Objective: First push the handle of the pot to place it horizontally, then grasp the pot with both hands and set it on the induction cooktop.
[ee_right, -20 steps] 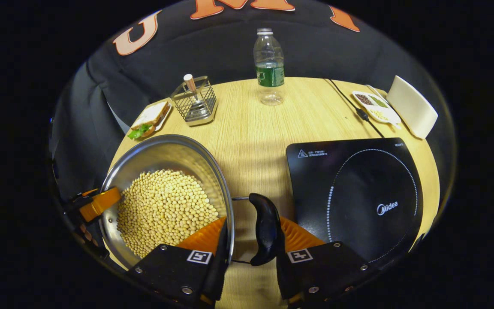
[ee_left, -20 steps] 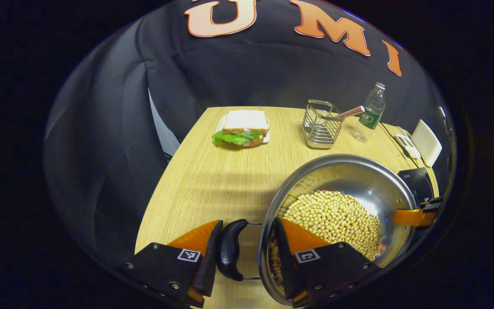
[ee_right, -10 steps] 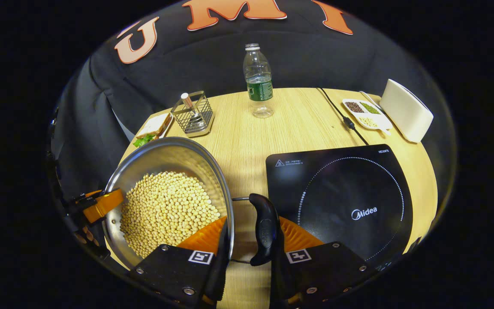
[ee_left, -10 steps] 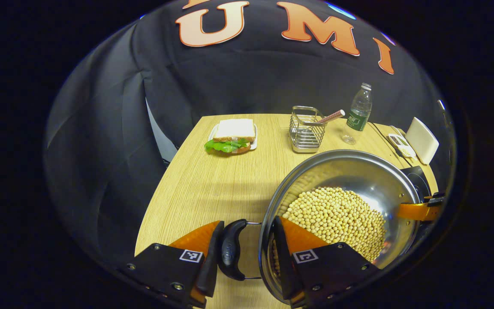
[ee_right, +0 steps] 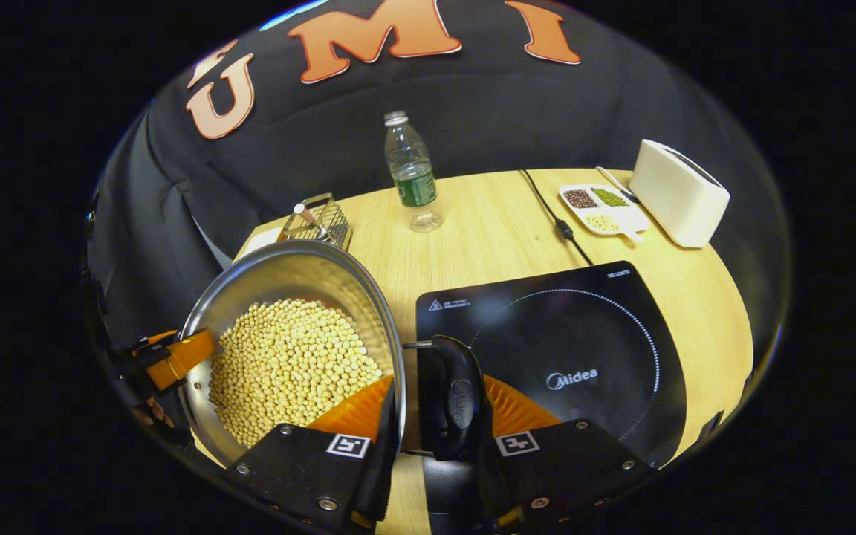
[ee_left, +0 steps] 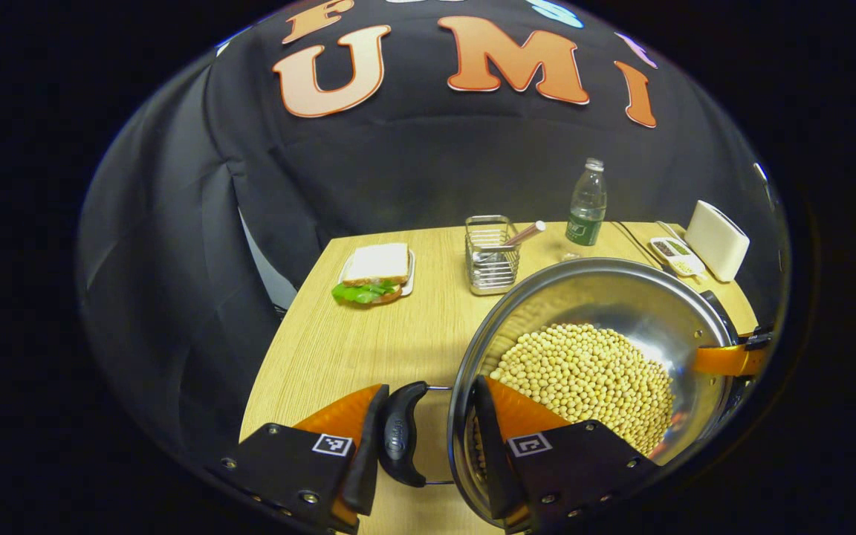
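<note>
My left claw [ee_left: 428, 435] is clamped on the pot [ee_left: 599, 297] at its left side: one finger sits outside the black left handle [ee_left: 400, 435] and the other inside the steel wall, pressing the two together. My right claw [ee_right: 428, 431] grips the opposite side the same way, one finger inside the pot [ee_right: 287, 275] against the wall and the other beyond the black right handle [ee_right: 456, 397]. In the left gripper view that right claw shows far off at the pot's far rim [ee_left: 729, 360]; in the right gripper view the left claw shows at the far rim [ee_right: 175, 357], with fingers of a hand [ee_right: 147, 412] below it. The pot is heaped with pale beans [ee_right: 290, 368] and hangs between the two claws, its right handle over the near left corner of the cooktop [ee_right: 584, 349], while most of the bowl is over the bench [ee_left: 368, 342] to the cooktop's left. Whether the pot touches the bench I cannot tell. Farther back on the bench stand a wire rack [ee_left: 491, 253], a bottle [ee_right: 412, 172], a sandwich [ee_left: 372, 271], a divided dish [ee_right: 602, 208] and a white box [ee_right: 677, 192]; a cord [ee_right: 554, 217] runs back from the cooktop.
</note>
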Tool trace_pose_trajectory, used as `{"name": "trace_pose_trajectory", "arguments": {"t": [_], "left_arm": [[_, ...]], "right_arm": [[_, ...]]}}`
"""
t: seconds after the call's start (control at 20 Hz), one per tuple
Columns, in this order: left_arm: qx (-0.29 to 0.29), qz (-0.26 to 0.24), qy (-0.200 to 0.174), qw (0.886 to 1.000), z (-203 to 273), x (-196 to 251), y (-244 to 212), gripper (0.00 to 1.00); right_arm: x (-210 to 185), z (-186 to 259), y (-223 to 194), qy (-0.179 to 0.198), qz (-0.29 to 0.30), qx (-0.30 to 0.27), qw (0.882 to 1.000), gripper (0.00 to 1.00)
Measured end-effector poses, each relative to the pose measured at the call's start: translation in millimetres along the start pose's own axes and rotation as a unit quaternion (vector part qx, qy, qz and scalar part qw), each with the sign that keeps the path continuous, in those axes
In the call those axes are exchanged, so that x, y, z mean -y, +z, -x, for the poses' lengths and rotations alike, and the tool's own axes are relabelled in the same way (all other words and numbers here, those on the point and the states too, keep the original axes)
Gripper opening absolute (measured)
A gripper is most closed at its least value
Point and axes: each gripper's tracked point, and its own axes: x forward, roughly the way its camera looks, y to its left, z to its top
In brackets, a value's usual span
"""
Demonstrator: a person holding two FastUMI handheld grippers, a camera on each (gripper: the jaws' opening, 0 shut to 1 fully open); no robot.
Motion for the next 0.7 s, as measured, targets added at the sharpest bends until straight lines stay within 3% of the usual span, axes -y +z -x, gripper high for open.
{"name": "trace_pose_trajectory", "arguments": {"t": [0.7], "left_arm": [[0.037, -0.02, -0.025, 0.999, 3.4, -6.3, 10.1, 0.6]], "right_arm": [[107.6, 46.6, 34.0, -0.015, -0.034, 0.046, 0.998, 0.47]]}}
